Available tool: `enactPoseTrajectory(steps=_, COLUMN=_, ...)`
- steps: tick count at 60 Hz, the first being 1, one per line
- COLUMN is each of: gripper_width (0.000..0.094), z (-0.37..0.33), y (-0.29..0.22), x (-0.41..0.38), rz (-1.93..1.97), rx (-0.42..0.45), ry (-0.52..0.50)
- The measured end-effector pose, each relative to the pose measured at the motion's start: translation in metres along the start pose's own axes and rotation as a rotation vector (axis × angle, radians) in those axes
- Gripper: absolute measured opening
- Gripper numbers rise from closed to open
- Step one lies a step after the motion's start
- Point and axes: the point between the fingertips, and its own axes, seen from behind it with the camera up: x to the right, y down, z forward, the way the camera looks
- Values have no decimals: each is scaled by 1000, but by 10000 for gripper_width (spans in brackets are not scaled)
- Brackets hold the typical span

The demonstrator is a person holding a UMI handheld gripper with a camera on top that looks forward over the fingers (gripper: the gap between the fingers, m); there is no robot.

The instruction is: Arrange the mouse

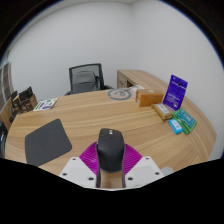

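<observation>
A dark grey computer mouse [110, 149] sits between my gripper's [110, 160] two fingers, its front pointing away from me. Both magenta pads [90, 157] press against its sides, so the gripper is shut on it. The mouse is held over the wooden table [110, 112], near its front edge. A dark grey mouse pad [46, 141] lies on the table to the left of the fingers, a short way off.
A black office chair [86, 77] stands behind the table. A round grey object [120, 94] and a brown box [150, 97] lie at the back. A blue upright card [177, 92] and teal packets [181, 124] sit at the right. Boxes [25, 101] stand at the left.
</observation>
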Motion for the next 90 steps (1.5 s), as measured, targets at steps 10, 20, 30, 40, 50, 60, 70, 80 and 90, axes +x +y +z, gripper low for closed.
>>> enactPoseTrajectory(steps=10, gripper_width=276, z=-28, y=-69, x=-61, rz=-61, rx=82, ry=-40)
enactPoseTrajectory(steps=20, gripper_width=275, z=-36, y=-102, x=-154, rz=-105, rx=112, ry=-129)
enactPoseTrajectory(steps=30, gripper_width=274, z=-17, y=-73, x=-244, rz=-155, rx=72, ry=-216)
enactPoseTrajectory(steps=40, gripper_width=277, z=17, y=-14, x=-295, rz=-200, rx=-6, ry=-239)
enactPoseTrajectory(steps=50, gripper_width=288, z=40, y=31, x=-302, rz=-233, rx=-58, ry=-199)
enactPoseTrajectory(steps=60, gripper_width=473, z=44, y=45, x=-299, rz=-238, rx=-65, ry=-172)
enactPoseTrajectory(steps=70, gripper_width=831, z=28, y=41, x=-299, rz=-215, rx=-90, ry=-188)
enactPoseTrajectory(steps=80, gripper_width=861, z=-36, y=7, x=-261, rz=-155, rx=-53, ry=-147)
enactPoseTrajectory(steps=90, gripper_width=857, z=-108, y=-9, x=-206, rz=-152, rx=-22, ry=-91)
